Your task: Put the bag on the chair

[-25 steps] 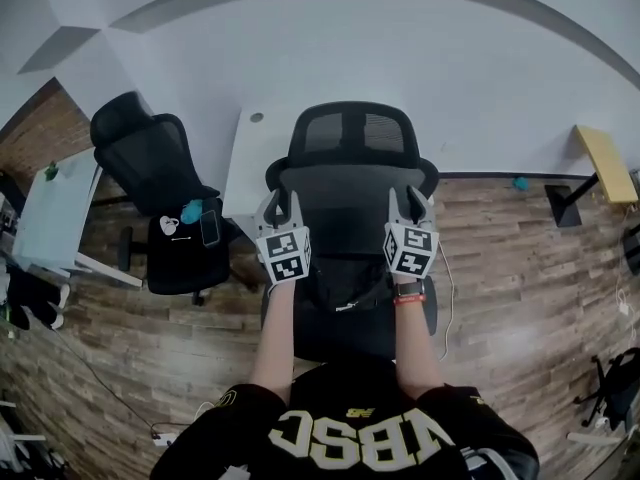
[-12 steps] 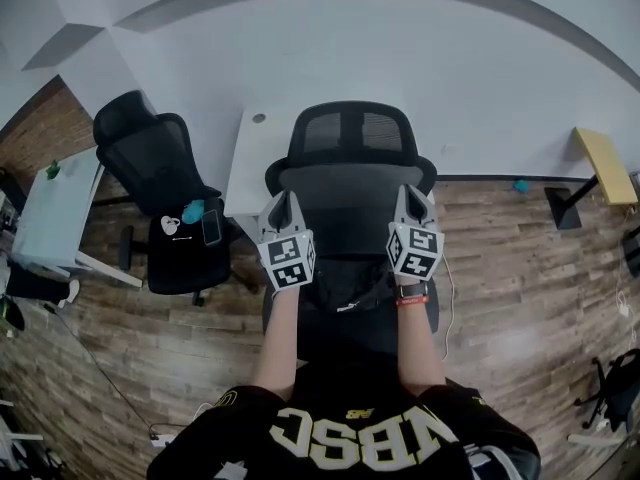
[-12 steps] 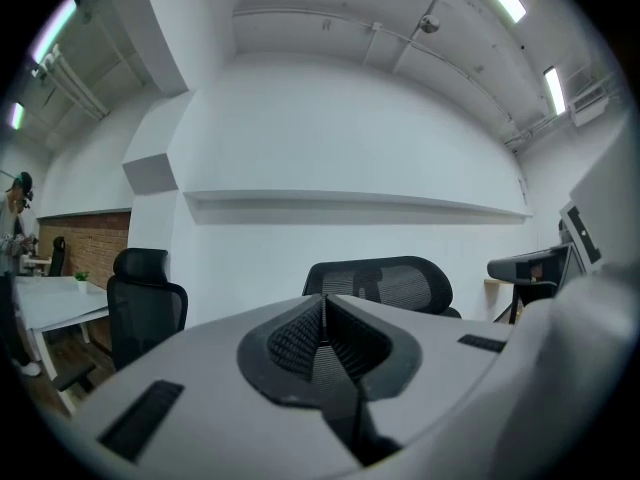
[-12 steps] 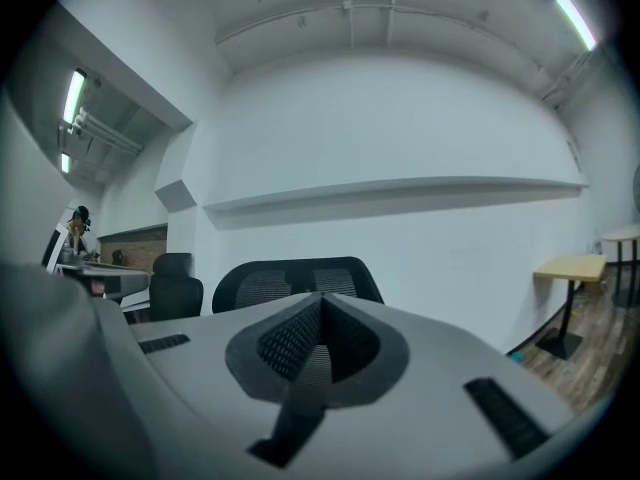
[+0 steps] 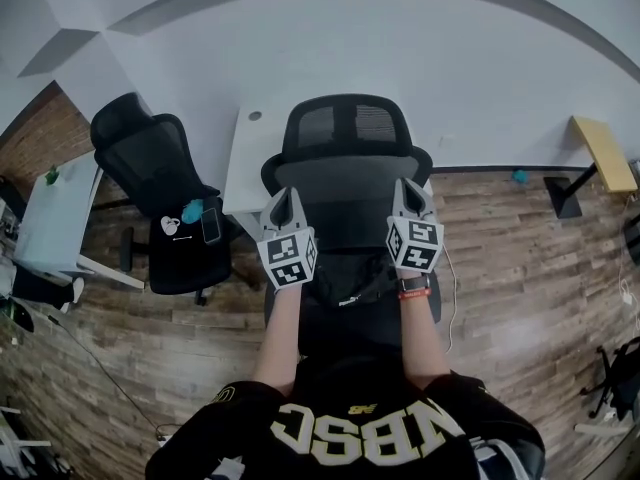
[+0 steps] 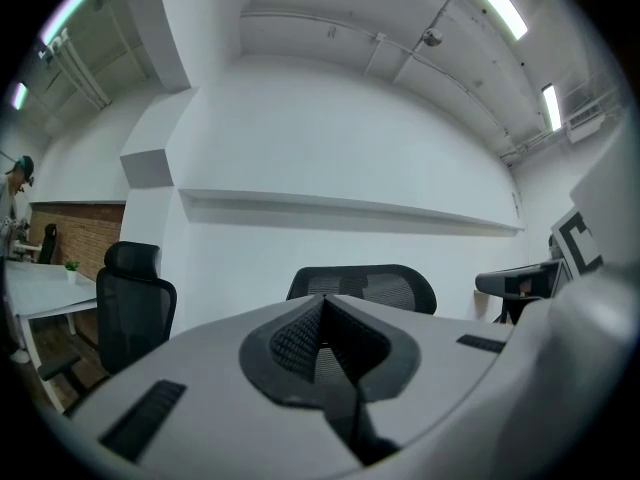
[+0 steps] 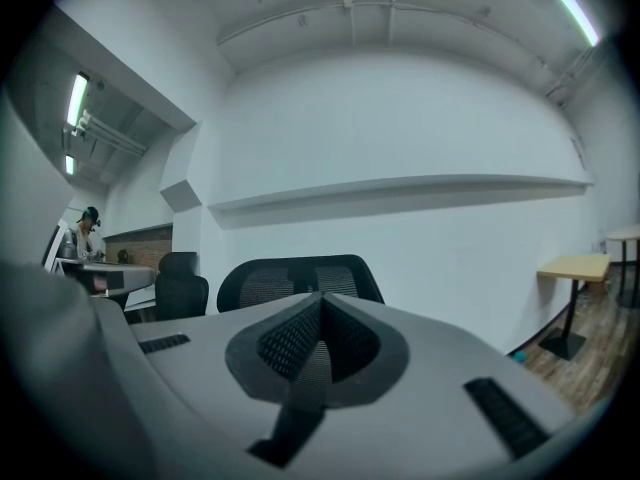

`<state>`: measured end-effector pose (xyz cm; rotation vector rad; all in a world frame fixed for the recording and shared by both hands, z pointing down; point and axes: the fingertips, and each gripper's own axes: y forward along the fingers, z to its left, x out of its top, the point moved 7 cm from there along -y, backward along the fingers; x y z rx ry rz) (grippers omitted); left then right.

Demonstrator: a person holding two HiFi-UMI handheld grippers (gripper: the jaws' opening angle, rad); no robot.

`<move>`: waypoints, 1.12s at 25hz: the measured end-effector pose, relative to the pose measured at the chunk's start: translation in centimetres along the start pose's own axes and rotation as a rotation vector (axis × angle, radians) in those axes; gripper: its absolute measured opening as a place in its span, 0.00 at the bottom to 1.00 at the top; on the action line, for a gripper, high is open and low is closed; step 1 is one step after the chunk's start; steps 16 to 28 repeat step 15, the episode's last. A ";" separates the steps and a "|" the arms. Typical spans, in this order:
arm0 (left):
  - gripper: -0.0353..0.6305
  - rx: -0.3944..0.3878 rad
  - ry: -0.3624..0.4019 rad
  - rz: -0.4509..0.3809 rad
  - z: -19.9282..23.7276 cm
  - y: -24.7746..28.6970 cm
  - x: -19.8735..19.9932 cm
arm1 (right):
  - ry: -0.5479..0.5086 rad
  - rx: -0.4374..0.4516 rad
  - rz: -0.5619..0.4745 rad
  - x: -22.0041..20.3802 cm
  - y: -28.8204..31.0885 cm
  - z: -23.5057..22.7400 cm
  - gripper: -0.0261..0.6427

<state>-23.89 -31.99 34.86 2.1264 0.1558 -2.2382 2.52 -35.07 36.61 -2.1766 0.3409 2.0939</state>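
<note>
The bag [image 5: 345, 286] is hard to make out in the head view. It is black, it is seen against the black chair [image 5: 345, 173], and its outline is lost in the seat beneath it. Whether it rests on the seat or hangs just above it cannot be told. The lower part of the chair is covered by the person's arms and dark shirt [image 5: 370, 433]. In both gripper views the bag itself is hidden below the grey gripper bodies, and only its straps are shown.

In the left gripper view the jaws of the left gripper [image 6: 322, 313] are pressed together on a dark strap [image 6: 350, 413], which runs down and out of sight between the pads. In the right gripper view the jaws of the right gripper [image 7: 318, 318] are likewise clamped on a woven strap [image 7: 308, 373], which drops away toward the camera.

From the head view the left gripper [image 5: 283, 196] and the right gripper [image 5: 410, 186] are seen side by side in front of the chair's backrest. The bag is found lower down, between the two forearms and over the seat, below and behind the fingertips.

A second black chair [image 5: 150, 163] is placed to the left, beside a white desk [image 5: 243, 168]. Small items are seen on its seat, among them a teal one [image 5: 191, 211], but they are too small to identify.
</note>
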 end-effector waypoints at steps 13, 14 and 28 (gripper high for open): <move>0.08 -0.017 0.023 -0.011 0.2 -0.7 -1.3 | -0.005 0.038 -0.030 0.3 -0.8 1.0 0.05; 0.08 -0.011 0.025 -0.015 0.3 -0.6 -1.5 | -0.010 0.054 -0.029 0.5 -0.6 1.2 0.05; 0.08 -0.004 0.027 -0.017 0.5 -0.5 -1.7 | -0.014 0.072 -0.028 0.7 -0.4 1.3 0.05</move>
